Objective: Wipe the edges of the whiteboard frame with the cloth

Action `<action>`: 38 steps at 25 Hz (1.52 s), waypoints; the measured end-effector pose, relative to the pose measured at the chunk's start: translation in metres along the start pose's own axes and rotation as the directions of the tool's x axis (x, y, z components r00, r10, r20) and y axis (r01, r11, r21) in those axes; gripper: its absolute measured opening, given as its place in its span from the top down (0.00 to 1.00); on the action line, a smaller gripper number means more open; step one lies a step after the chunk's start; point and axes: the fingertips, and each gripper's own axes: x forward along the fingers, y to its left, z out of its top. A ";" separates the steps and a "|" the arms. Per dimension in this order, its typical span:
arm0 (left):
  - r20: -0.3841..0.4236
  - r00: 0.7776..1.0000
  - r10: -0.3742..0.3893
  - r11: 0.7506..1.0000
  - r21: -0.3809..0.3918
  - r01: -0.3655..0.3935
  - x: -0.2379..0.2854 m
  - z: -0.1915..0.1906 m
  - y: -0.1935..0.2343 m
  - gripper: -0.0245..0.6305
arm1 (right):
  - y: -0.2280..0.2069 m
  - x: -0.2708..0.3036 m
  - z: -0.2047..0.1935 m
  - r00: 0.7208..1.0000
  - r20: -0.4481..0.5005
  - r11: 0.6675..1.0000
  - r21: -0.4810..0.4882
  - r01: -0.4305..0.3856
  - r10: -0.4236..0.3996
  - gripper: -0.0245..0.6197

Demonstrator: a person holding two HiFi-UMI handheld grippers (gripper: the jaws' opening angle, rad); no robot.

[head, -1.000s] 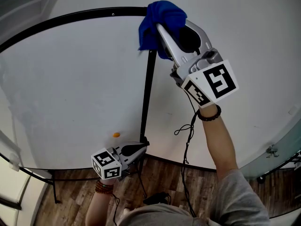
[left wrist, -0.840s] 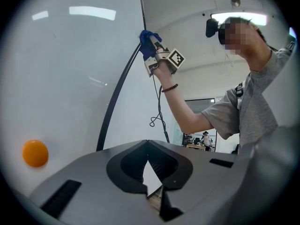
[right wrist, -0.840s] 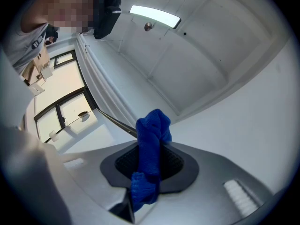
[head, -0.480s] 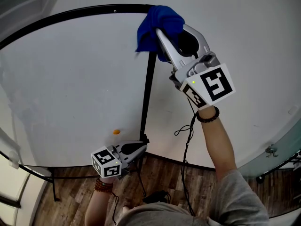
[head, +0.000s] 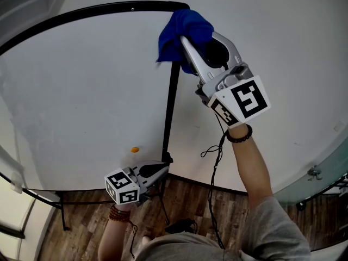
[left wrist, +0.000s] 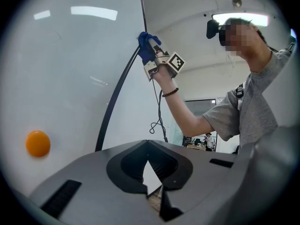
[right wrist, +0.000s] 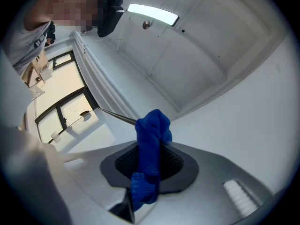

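A white whiteboard with a black frame (head: 170, 107) fills the left of the head view; its right edge runs down from the top corner. My right gripper (head: 187, 39) is shut on a blue cloth (head: 182, 29) and presses it against the frame's upper right corner. In the right gripper view the blue cloth (right wrist: 151, 149) sticks up between the shut jaws. In the left gripper view the cloth (left wrist: 145, 46) sits on the frame (left wrist: 115, 95). My left gripper (head: 163, 170) hangs low by the frame's bottom right corner, shut and holding nothing.
An orange round magnet (head: 134, 150) sticks on the board near its lower edge, also as the orange magnet (left wrist: 37, 143). A black cable (head: 215, 156) hangs down the white wall right of the board. Wooden floor (head: 185, 205) lies below.
The right gripper and cloth have shifted slightly up along the frame's right edge to the top corner. The left gripper has barely moved.
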 end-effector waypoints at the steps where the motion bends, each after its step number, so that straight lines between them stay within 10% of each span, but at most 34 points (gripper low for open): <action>1: -0.001 1.000 0.000 1.000 0.000 0.000 0.000 -0.002 0.000 0.95 | 0.002 -0.001 -0.002 1.000 -0.001 1.000 0.000 0.001 -0.001 0.82; 38: -0.016 1.000 -0.003 1.000 -0.023 0.002 0.006 -0.010 0.007 0.95 | 0.006 -0.012 -0.022 1.000 -0.007 0.998 0.060 0.010 -0.010 0.83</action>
